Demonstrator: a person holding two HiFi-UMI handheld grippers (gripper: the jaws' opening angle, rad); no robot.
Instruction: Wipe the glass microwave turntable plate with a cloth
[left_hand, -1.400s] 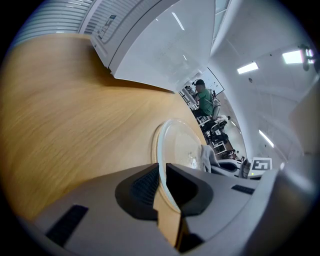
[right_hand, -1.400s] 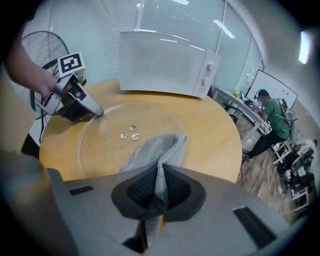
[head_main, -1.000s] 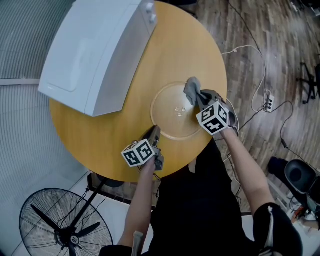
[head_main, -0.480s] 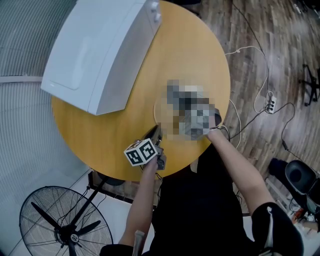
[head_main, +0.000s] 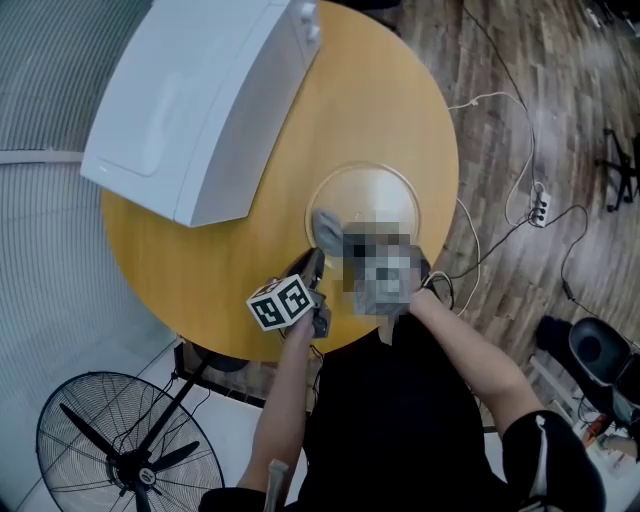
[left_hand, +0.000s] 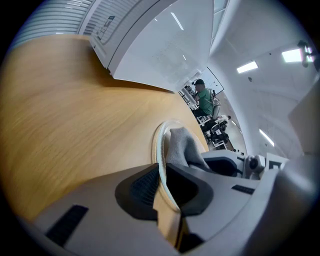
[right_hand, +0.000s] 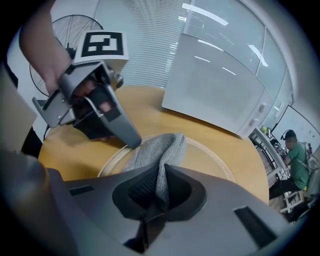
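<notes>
The clear glass turntable plate (head_main: 375, 200) lies flat on the round wooden table (head_main: 390, 90). My left gripper (left_hand: 161, 185) is shut on the plate's near rim (left_hand: 159, 145), which runs between its pads. My right gripper (right_hand: 159, 192) is shut on a grey cloth (right_hand: 157, 150). The cloth (head_main: 327, 230) rests on the plate's near left part, close beside the left gripper's tip (right_hand: 127, 140). In the head view a mosaic patch hides most of the right gripper.
A white microwave (head_main: 200, 100) stands on the far left of the table, behind the plate. The near table edge is just below the grippers. On the floor are a standing fan (head_main: 120, 450) at lower left and cables with a power strip (head_main: 538, 205) at right.
My right gripper has dragged the cloth across the plate from its right side to its near left part, next to the left gripper. The left gripper and the plate have stayed put.
</notes>
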